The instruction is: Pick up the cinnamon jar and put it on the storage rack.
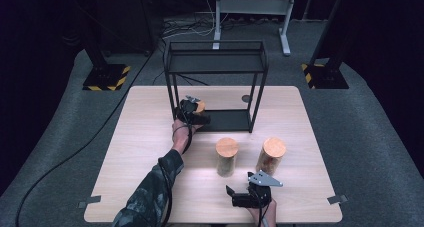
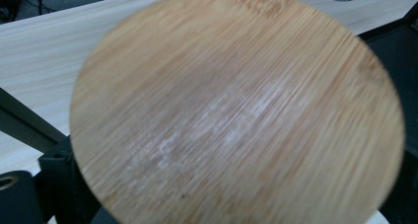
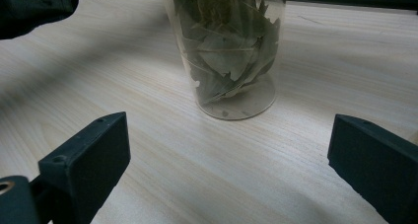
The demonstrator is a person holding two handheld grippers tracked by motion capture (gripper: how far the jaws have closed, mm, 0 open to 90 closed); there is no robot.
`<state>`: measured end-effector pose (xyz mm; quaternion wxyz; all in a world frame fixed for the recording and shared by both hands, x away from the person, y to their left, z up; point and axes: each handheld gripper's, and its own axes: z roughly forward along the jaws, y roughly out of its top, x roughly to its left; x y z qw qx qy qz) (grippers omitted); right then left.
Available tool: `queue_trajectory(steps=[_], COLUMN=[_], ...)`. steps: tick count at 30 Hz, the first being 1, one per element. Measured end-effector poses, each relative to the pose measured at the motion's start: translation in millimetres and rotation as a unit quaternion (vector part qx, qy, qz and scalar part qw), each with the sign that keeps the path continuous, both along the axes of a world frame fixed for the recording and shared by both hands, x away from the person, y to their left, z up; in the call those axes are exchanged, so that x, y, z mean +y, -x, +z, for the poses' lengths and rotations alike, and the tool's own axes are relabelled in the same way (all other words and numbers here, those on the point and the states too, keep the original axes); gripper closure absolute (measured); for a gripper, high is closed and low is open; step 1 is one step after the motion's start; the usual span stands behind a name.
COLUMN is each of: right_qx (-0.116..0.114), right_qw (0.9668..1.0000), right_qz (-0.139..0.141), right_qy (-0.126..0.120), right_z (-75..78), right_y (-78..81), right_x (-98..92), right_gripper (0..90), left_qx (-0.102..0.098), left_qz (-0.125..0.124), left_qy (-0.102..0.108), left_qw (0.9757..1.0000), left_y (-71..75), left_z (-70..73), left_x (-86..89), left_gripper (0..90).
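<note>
At rack (image 1: 215, 62) base, left gripper (image 1: 192, 112) clamping bamboo-lidded jar (image 2: 236, 110), right gripper (image 1: 240, 197) spread apart.

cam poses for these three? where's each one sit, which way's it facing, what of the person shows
High view: above the person's side, looking forward and down on the table; shows the rack, two jars, a forearm and both grippers.
Left gripper view: rides the left gripper, close on a bamboo lid by the rack's lower shelf; no hand seen.
Right gripper view: rides the right gripper, low over the table, facing a jar of leaves; its black fingers spread wide.
Shared: the high view shows that leaf jar, the left arm and the lid too.
</note>
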<state>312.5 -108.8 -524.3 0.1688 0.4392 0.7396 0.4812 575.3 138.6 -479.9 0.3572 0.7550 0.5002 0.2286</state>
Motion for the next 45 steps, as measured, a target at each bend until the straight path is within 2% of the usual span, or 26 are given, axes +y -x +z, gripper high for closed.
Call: queue_trajectory(steps=[6,8,11,20,25,29,38,45], right_qx=[0.0,0.0,-0.001,-0.001,-0.001,-0.001,-0.001,-0.001], right_qw=[1.0,1.0,1.0,1.0,1.0,1.0,1.0,1.0], right_qz=[0.0,0.0,-0.001,-0.002,-0.002,-0.002,-0.003,-0.003], right_qy=[0.0,0.0,0.0,0.0,0.001,0.001,0.002,0.002], right_z=[0.0,0.0,0.0,0.0,0.0,0.0,0.0,0.1], right_y=[0.1,0.1,0.1,0.3,0.3,0.3,0.2,0.3], right_x=[0.1,0.1,0.1,0.1,0.2,0.3,0.4,0.4], right_gripper=[1.8,1.8,1.8,1.8,1.8,1.8,1.8,1.8], left_qx=[-0.013,-0.02,-0.025,-0.039,-0.053,-0.066,-0.083,-0.086], left_qz=[0.004,0.004,0.005,-0.01,-0.017,-0.023,-0.06,-0.094], left_qy=[-0.006,-0.016,-0.012,-0.014,-0.033,-0.027,-0.02,-0.015], left_qw=[0.9999,0.9997,0.9996,0.9991,0.9979,0.9972,0.9945,0.9917], left_y=[1.1,2.3,3.0,10.6,16.5,22.5,41.9,60.7], left_z=[13.2,18.9,25.0,40.5,49.7,56.3,69.6,75.1], left_x=[-2.0,-3.2,-4.9,-7.9,-8.9,-11.7,-14.1,-10.2], left_gripper=[0.4,0.2,0.2,0.2,0.2,0.2,0.2,0.2])
